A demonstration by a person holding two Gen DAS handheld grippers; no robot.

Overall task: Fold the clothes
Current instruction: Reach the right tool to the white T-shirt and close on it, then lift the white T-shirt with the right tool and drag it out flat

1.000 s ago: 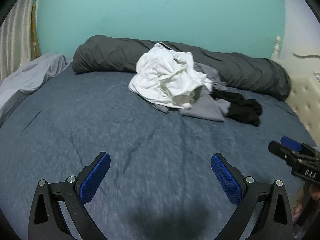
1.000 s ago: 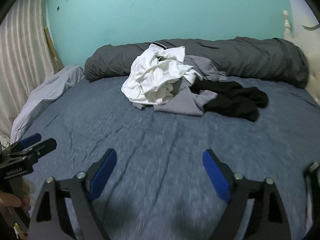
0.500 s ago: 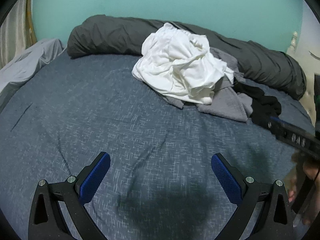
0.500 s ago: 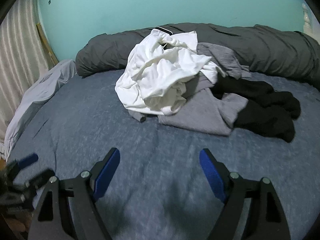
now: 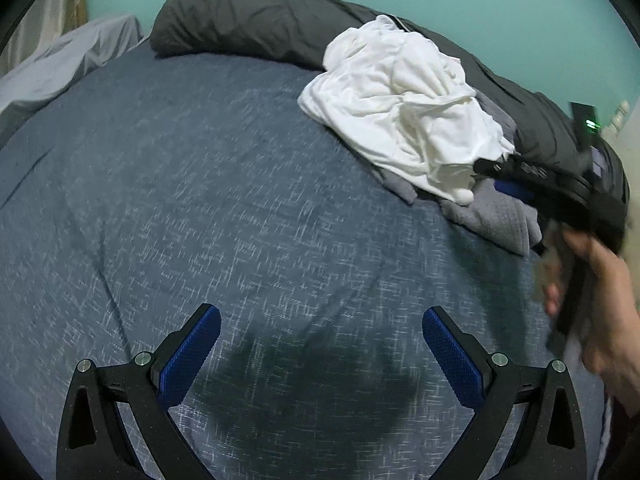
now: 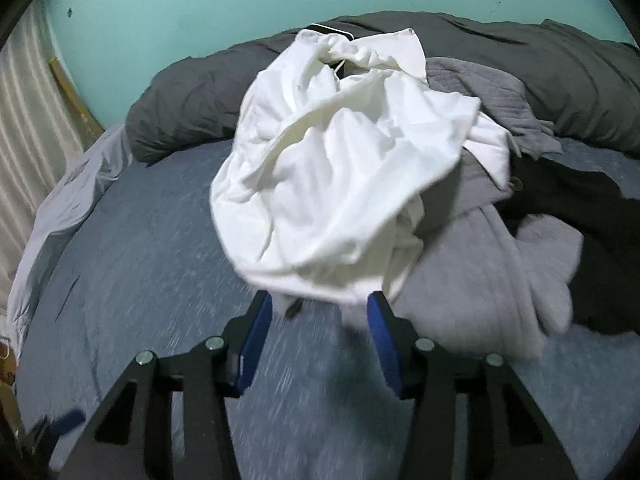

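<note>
While heaped, clothes [image 6: 340, 184] on bed [image 6: 132, 264]

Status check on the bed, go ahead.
Left gripper open over bare blue bedspread. Right gripper closing at crumpled white garment's near edge, not yet pinched. Grey garment and black garment bunched beside it.

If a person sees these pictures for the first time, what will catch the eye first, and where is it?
The crumpled white garment stands out first, heaped on the grey garment and black clothing toward the far side of the blue bed. The right gripper is at its near edge, jaws closing with that edge between them. The left gripper hangs open over bare bedcover.
</note>
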